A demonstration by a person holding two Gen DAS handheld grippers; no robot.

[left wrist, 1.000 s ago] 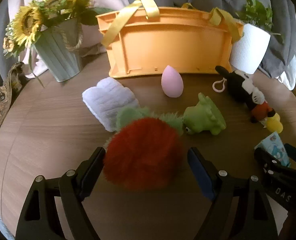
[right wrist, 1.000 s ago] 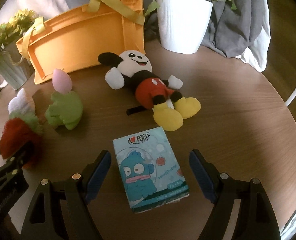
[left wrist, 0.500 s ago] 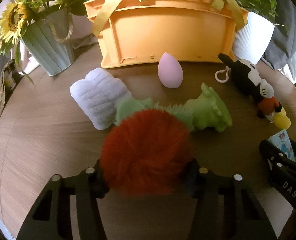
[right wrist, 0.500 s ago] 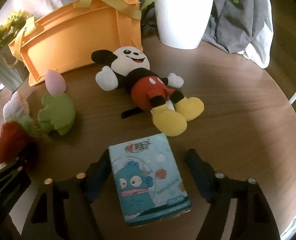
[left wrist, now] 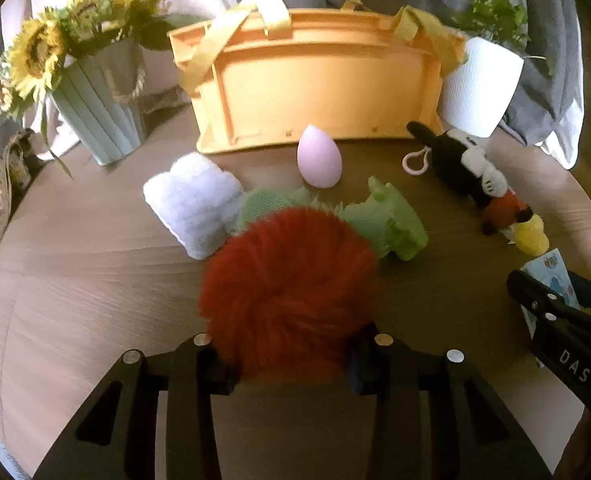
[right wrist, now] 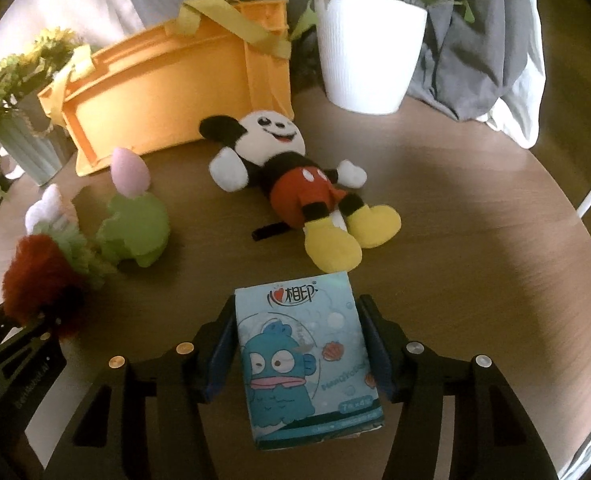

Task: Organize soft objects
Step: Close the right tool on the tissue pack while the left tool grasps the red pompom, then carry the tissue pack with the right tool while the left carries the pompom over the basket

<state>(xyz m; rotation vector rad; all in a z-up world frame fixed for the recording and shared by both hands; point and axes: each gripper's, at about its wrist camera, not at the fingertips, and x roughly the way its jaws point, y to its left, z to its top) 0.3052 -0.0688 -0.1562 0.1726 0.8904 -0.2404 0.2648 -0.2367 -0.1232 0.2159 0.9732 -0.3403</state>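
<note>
My left gripper (left wrist: 289,354) is shut on a fluffy red plush with green fringe (left wrist: 291,292), seen also in the right wrist view (right wrist: 35,276). My right gripper (right wrist: 299,356) is shut on a blue tissue pack (right wrist: 307,364) with a cartoon fish. On the table lie a green plush toy (left wrist: 391,220), a pink egg sponge (left wrist: 319,162), a white folded towel (left wrist: 193,204) and a Mickey plush (right wrist: 295,176). An orange basket (left wrist: 319,88) with yellow handles stands at the back.
A sunflower pot (left wrist: 95,100) stands back left and a white plant pot (right wrist: 369,56) back right on the round wooden table (left wrist: 75,280). Grey cloth hangs behind. The table edge curves close on the right (right wrist: 575,248).
Both grippers moved forward and closed: the left one onto the red plush, the right one onto the tissue pack. The other toys have not moved.
</note>
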